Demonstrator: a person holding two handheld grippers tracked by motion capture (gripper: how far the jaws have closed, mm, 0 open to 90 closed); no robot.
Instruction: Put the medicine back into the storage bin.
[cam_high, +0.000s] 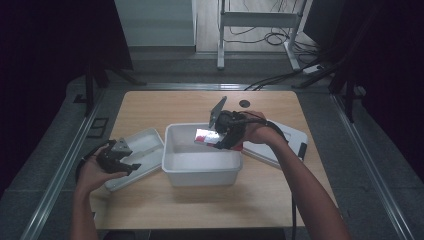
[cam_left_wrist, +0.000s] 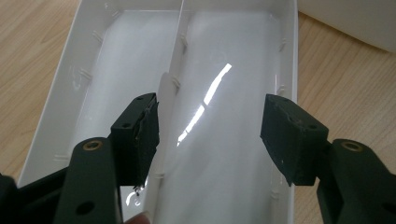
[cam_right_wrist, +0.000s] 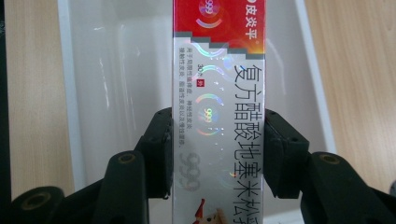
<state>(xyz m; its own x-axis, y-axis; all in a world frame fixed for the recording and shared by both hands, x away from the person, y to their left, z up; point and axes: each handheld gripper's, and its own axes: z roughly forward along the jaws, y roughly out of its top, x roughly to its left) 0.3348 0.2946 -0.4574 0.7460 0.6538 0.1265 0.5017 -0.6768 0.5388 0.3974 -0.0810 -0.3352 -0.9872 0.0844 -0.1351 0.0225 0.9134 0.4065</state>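
Observation:
A long silver and red carton (cam_right_wrist: 219, 107) with printed characters is clamped between the jaws of my right gripper (cam_right_wrist: 218, 154). In the high view that gripper (cam_high: 226, 136) holds the carton (cam_high: 206, 135) over the right inner side of a white plastic tub (cam_high: 200, 172) at the table's middle. My left gripper (cam_left_wrist: 210, 140) stands open over a flat white divided tray (cam_left_wrist: 233, 60), nothing between its fingers. From above, the left gripper (cam_high: 131, 167) rests at the tray (cam_high: 147, 145) left of the tub.
A white lid or flat tray (cam_high: 290, 137) lies to the right of the tub under the right forearm. A small dark disc (cam_high: 244, 103) sits near the table's far edge. Bare wood runs along the front edge. Cables and a stand lie on the floor beyond.

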